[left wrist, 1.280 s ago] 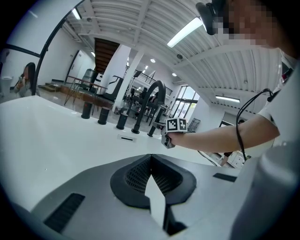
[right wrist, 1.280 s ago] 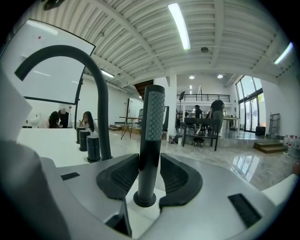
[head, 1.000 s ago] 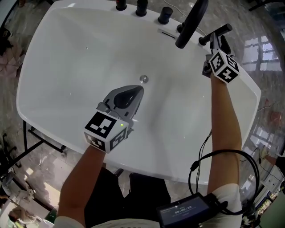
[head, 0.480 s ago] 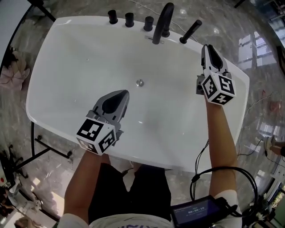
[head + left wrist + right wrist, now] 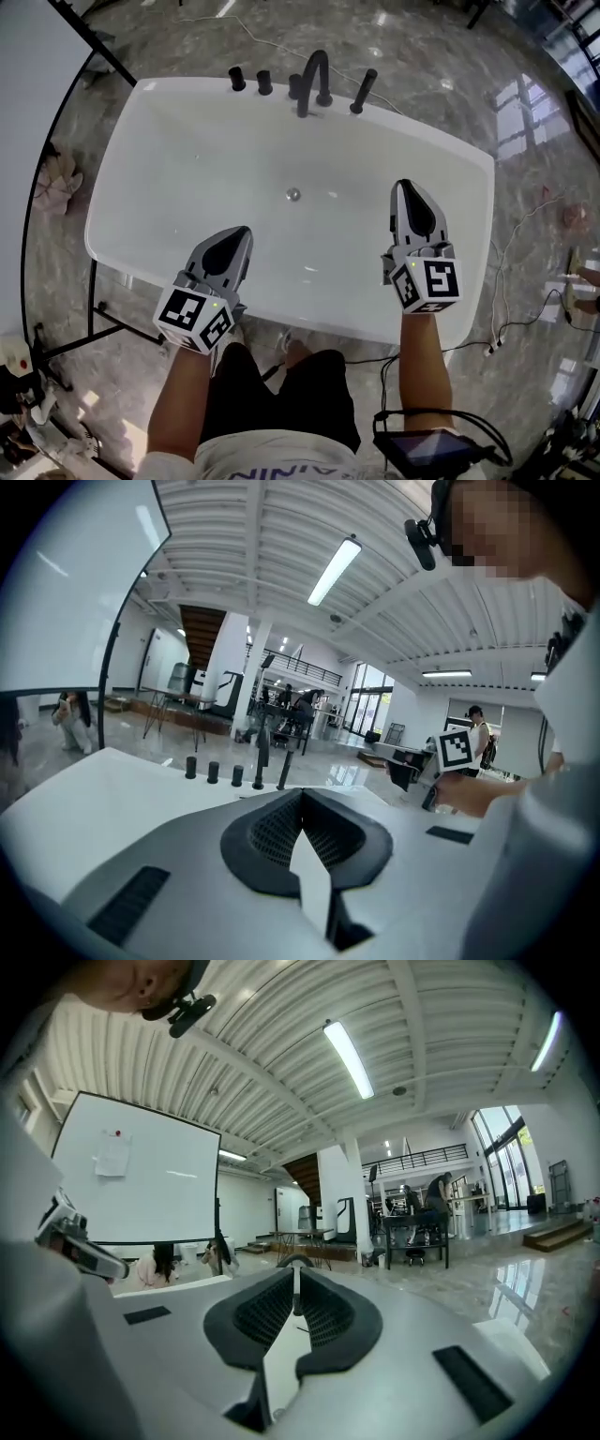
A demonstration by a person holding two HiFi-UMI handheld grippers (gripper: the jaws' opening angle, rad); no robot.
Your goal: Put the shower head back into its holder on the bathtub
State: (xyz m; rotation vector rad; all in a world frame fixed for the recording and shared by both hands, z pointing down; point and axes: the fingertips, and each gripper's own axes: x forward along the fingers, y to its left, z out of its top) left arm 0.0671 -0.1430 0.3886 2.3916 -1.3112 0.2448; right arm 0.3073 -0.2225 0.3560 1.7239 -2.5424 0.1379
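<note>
The black shower head (image 5: 363, 91) stands in its holder on the far rim of the white bathtub (image 5: 187, 150), just right of the curved black faucet (image 5: 314, 77). It also shows small in the left gripper view as the shower head (image 5: 284, 771). My left gripper (image 5: 242, 232) hovers over the tub's near left rim, shut and empty (image 5: 301, 799). My right gripper (image 5: 403, 186) hangs over the near right part, well back from the fixtures. Its jaws have just been closing, and their tips meet with nothing between them (image 5: 294, 1279).
Two black knobs (image 5: 250, 81) stand left of the faucet, and a drain (image 5: 293, 194) lies mid-tub. A black stand's legs (image 5: 94, 309) and a whiteboard (image 5: 28, 141) are at the left. Cables (image 5: 506, 328) trail over the glossy marble floor at the right.
The right gripper came away from the shower head, which stays standing in its holder, and its jaws closed. Both grippers drew back toward me and rose, so the whole tub now shows.
</note>
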